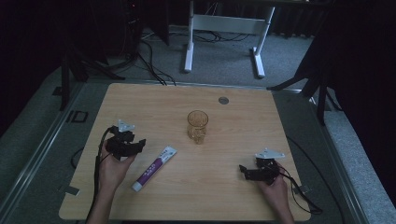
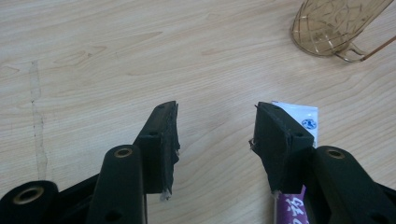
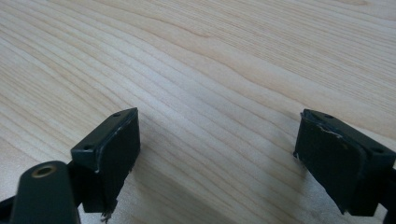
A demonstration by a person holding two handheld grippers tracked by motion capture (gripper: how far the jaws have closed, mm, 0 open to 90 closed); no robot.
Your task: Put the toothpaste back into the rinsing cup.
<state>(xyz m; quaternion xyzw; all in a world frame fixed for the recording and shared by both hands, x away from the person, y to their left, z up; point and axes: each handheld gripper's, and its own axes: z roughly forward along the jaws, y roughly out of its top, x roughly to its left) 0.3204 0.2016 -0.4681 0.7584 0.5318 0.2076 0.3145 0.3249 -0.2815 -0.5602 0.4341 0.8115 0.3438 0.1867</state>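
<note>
White-and-purple, the toothpaste tube [image 1: 153, 168] lay flat on the wooden worktop [image 1: 224, 186], near the amber glass mug [image 1: 197, 126]. Just beside it hovered the left gripper [image 2: 215, 126] — jaws apart, nothing between them. Well apart, the right gripper [image 3: 217, 144] rested with jaws wide — empty.

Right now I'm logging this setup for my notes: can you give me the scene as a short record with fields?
surface: wooden table
centre: amber glass cup, upright
left of centre: toothpaste tube, lying flat, white and purple
left gripper: open, nothing between the jaws, tube just beside one jaw
right gripper: open wide over bare wood
far edge: small grey disc
</note>
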